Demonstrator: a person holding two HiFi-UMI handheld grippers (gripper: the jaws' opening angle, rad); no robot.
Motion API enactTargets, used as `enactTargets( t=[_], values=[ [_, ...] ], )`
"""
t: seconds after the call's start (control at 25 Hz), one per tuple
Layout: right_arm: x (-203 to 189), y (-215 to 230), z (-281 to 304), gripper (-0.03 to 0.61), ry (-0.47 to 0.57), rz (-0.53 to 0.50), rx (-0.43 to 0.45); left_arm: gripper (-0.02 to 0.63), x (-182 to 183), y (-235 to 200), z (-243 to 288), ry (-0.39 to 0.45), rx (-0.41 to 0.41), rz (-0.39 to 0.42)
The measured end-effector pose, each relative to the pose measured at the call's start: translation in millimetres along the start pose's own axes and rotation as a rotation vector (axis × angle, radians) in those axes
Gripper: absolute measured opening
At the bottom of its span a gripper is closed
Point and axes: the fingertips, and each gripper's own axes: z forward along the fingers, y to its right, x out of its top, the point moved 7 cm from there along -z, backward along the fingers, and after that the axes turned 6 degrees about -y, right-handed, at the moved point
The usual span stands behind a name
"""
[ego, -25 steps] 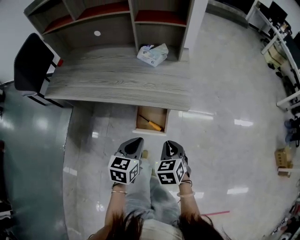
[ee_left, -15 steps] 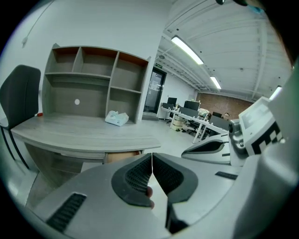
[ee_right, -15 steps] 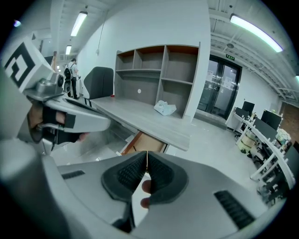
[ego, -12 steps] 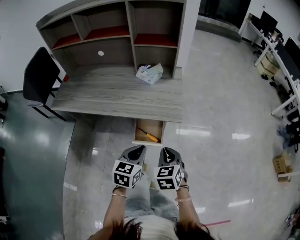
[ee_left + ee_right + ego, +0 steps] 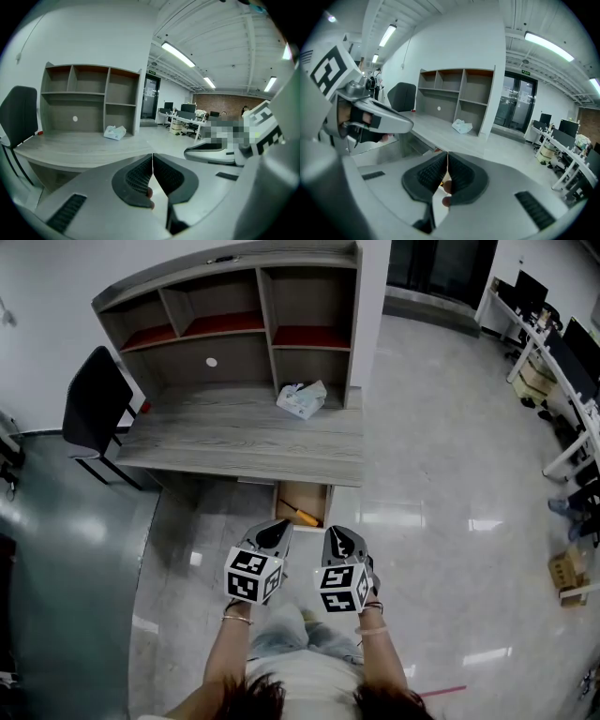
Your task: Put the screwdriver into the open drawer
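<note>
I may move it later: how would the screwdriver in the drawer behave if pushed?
The screwdriver looks thin and stiff, so it probably will not bend. Its yellow handle, if round, could roll on the flat bottom of the drawer. It seems small, so likely light.

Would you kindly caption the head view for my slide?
Screwdriver lying in the open drawer; left gripper and right gripper held side by side before it, jaws together.

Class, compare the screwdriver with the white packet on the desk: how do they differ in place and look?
The screwdriver lies in the open drawer; the white packet sits on the desk top, by the shelves. The screwdriver is slim and yellow-handled; the packet is bulky and crumpled. Both lie loose and unheld.
</note>
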Motion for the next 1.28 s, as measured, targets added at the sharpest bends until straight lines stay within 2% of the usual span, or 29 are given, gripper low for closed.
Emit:
enactTargets(
  t=[0.36, 0.88, 1.28],
  values=[
    [17, 7, -19, 0.028, 0.149, 0.011, -0.049, 0.020, 21, 5, -11, 0.048, 0.000, 0.017],
    [29, 2, -47, 0.028, 0.262, 0.025, -0.115, 0.020, 33, 17, -40, 0.104, -0.029, 0.082],
    [34, -15, -80, 0.028, 0.316, 0.065, -0.186, 0.020, 29, 22, -82, 0.169, -0.034, 0.091]
  ],
)
